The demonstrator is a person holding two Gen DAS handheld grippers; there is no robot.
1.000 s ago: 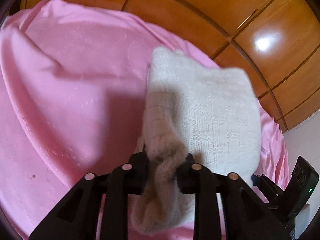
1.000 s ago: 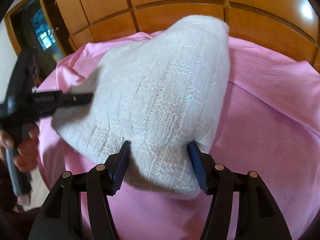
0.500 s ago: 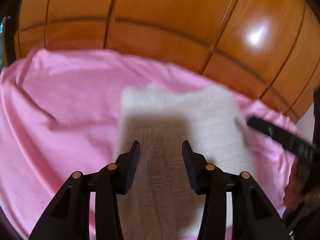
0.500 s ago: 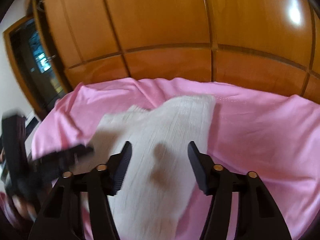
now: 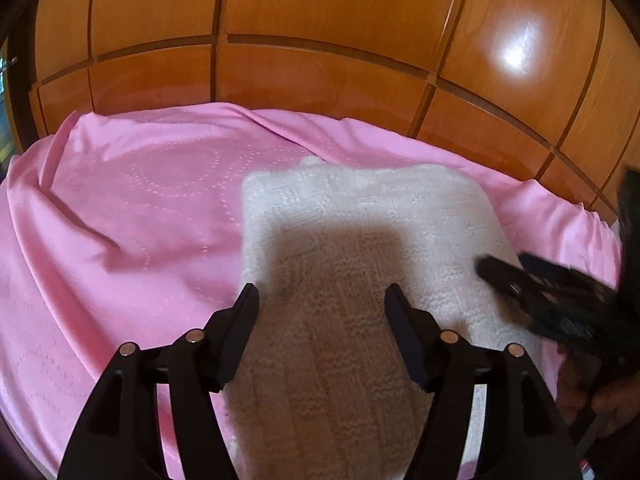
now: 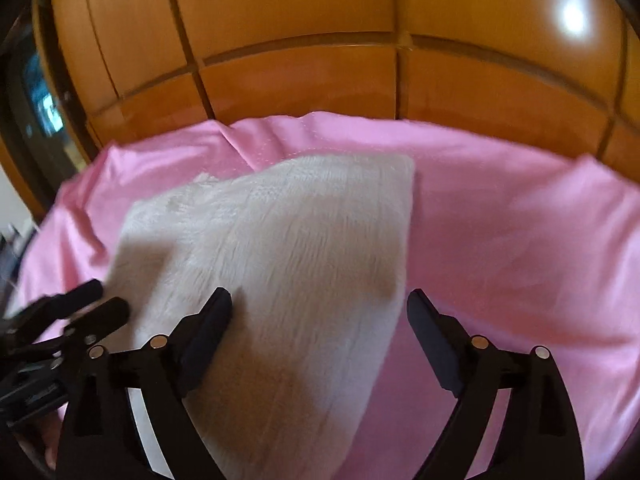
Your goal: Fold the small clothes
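1. Cream-white knitted garment [image 5: 360, 240] lies folded flat on a pink sheet [image 5: 140, 208]. It sits toward the middle of the sheet, its far edge short of the wooden panelled wall [image 5: 320, 20] behind.

2. Left gripper [image 5: 320, 312] hovers over the near part of the garment, pointing down at a slant. Its jaws have just been opening and now stand moderately apart. Knit shows between them, but the pads do not press it; nothing is held.

3. Left fingers [image 5: 244, 320]: dark pads, both clear of the fabric sides as far as the left wrist view shows. Their shadow falls as a dark patch on the knit just ahead.

4. Right gripper [image 6: 320, 316] is also over the garment, above its near right edge. Its jaws have just been opening and stand wide. The left pad is over the knit, the right pad over bare pink sheet. No grip on the cloth.

5. Right wrist view is motion-blurred; knit texture reads only as streaks there.

6. Each gripper shows in the other's view: the right gripper [image 5: 540, 292] enters at the right edge of the left wrist view, with part of the person's hand [image 5: 592, 396] below it; the left gripper [image 6: 76, 312] enters at the lower left of the right wrist view.

7. Sheet is creased, with folds along its far edge and left side.
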